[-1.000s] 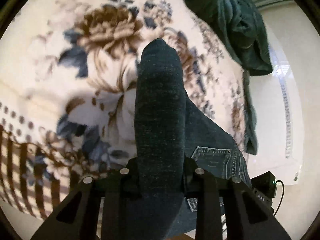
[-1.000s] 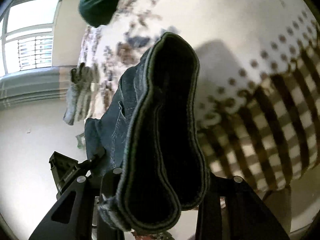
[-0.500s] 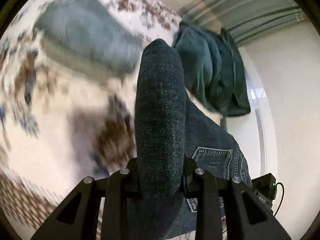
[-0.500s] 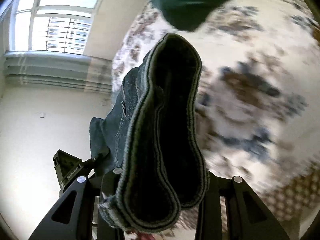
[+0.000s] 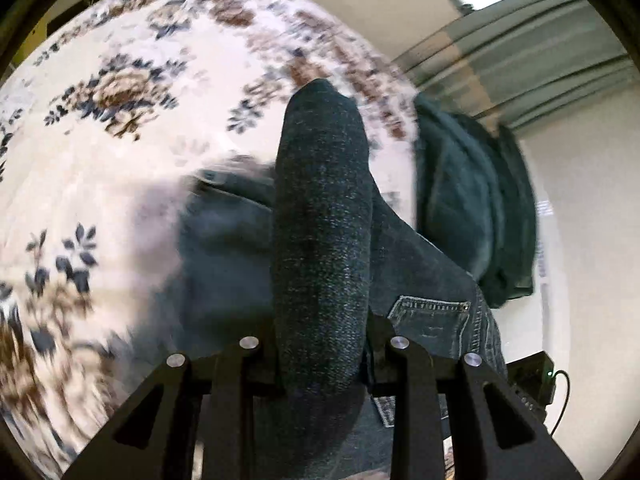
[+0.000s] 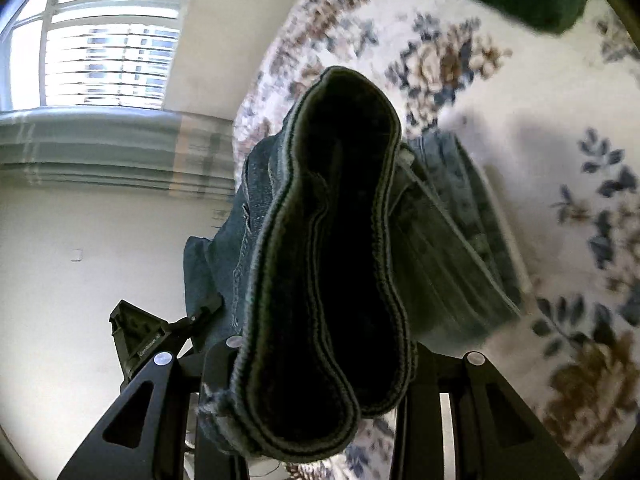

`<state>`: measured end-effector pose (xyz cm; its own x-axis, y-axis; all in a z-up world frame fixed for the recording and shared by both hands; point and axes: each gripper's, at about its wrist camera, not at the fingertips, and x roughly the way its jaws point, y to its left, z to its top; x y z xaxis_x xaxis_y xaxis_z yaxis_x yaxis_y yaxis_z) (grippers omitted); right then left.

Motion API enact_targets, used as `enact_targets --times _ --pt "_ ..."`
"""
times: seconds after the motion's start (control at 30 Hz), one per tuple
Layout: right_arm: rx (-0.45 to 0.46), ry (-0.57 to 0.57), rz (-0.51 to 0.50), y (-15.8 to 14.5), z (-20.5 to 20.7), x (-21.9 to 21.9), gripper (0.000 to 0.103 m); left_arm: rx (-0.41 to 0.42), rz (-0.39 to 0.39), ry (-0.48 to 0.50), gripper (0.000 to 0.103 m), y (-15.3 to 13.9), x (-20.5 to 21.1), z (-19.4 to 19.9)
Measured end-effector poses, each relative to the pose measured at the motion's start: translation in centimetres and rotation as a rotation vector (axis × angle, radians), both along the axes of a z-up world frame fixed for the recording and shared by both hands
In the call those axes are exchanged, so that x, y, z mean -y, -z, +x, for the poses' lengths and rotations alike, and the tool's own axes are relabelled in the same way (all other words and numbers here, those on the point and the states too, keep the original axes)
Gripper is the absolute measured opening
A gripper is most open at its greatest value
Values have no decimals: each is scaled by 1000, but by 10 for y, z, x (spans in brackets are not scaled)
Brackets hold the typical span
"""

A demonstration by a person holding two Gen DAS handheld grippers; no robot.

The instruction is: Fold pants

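While both jaws stay out of sight behind bunched denim, the left gripper (image 5: 320, 364) and right gripper (image 6: 320, 364) apparently clamp the jeans (image 5: 320, 216) aloft, probably to fold them onto the floral blanket (image 5: 120, 128).

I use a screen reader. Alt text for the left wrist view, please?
The left gripper is clamped on a thick fold of dark denim jeans that hang over a floral bedspread. A dark green garment lies at the bed's right edge.
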<state>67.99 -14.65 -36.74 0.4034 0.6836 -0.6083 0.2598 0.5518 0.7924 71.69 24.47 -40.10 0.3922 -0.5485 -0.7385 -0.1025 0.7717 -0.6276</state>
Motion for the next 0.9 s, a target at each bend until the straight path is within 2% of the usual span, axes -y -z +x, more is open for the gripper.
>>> enact_targets --times 0.07,0.17,0.2,0.27,0.3,0.33,0.4,0.5,0.57,0.6,0.63,0.7,0.8,0.9 --pt "-56 -24 -40 23 8 -11 40 -54 27 14 27 28 -13 16" --pt "-98 -61 -79 39 9 -16 56 -83 63 28 40 49 -22 19" --pt "-97 -73 -115 37 9 -18 63 -89 65 24 49 50 -25 18" --pt "-99 -90 -161 31 8 -18 65 -111 76 11 62 50 -28 14" --pt "-103 -87 -181 30 9 -16 66 -128 109 10 72 49 -28 12" --pt "-103 -73 -218 21 4 -13 77 -133 156 15 81 45 -26 10" --pt "-103 -46 -308 7 3 -6 93 -122 244 22 87 37 -21 5" --pt "-102 -63 -433 -17 1 -5 94 -103 356 15 87 20 -13 -9" --pt "-80 -104 -572 -36 -3 -10 95 -75 396 16 87 9 -7 -19" --pt "-63 -127 -669 -51 -11 -17 98 -62 423 13 87 3 -3 -24" --pt "-46 -137 -716 -60 -18 -22 103 -45 470 5 87 -8 3 -33" --pt "-9 -158 -858 -81 -36 -37 103 -15 501 -2 87 -21 11 -47" --pt "47 -172 -983 -111 -58 -51 103 17 556 -25 87 -44 24 -73" --pt "102 -166 -1041 -146 -89 -61 103 39 598 -42 87 -65 34 -101"
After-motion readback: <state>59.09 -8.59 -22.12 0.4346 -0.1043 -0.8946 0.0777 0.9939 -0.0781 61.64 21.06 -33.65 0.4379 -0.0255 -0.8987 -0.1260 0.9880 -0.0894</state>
